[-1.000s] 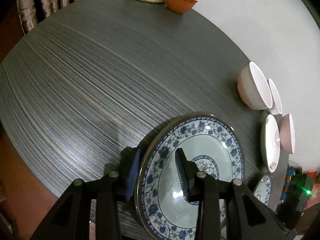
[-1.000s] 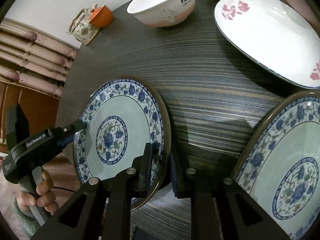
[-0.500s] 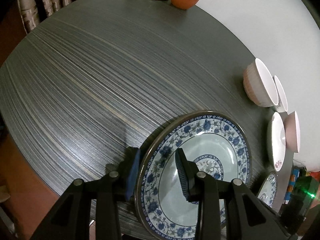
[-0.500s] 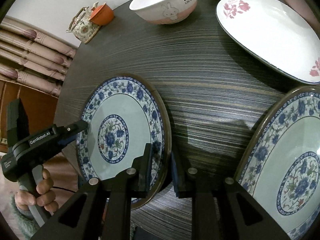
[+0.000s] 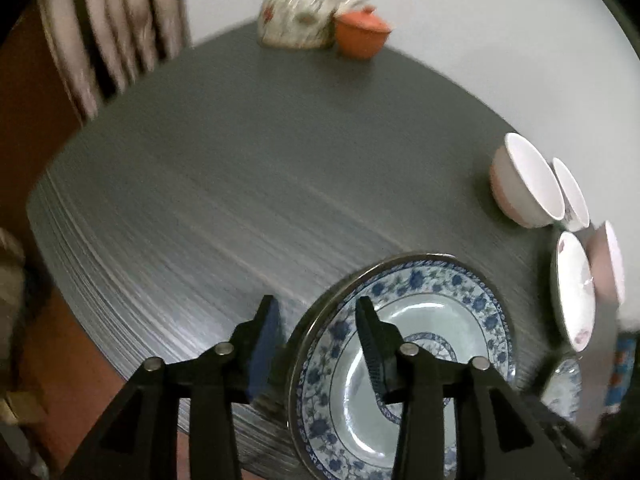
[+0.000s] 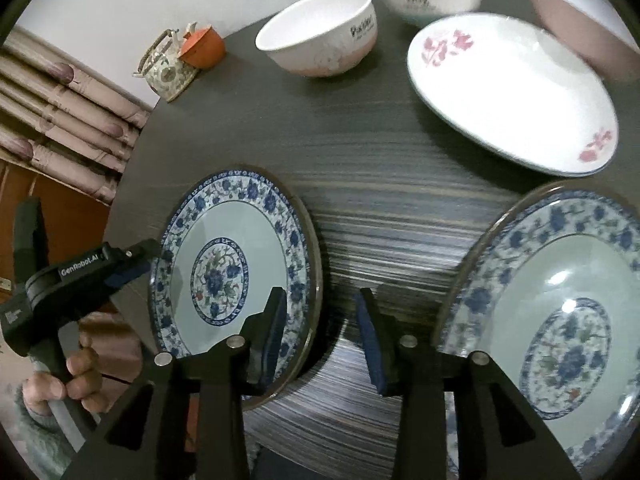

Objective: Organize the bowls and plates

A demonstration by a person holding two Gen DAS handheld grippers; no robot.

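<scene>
A blue-and-white floral plate (image 5: 420, 340) lies on the dark round table (image 5: 240, 184); it also shows in the right wrist view (image 6: 228, 268). My left gripper (image 5: 316, 332) is open, its jaws astride the plate's near rim, seen from the side in the right wrist view (image 6: 120, 268). My right gripper (image 6: 322, 320) is open astride the same plate's right rim. A second blue-and-white plate (image 6: 560, 332) lies to the right. A white plate with pink flowers (image 6: 512, 92) and three bowls, the nearest white and pink (image 6: 320, 36), sit behind.
A floral teapot (image 5: 296, 16) and an orange cup (image 5: 360, 32) stand at the table's far edge. A curtain (image 5: 108, 28) hangs at the far left. The table's near edge runs just under both grippers.
Both grippers have opened from their hold on the plate's rim. The plate now rests on the table. The left camera has tilted up and the view is blurred.
</scene>
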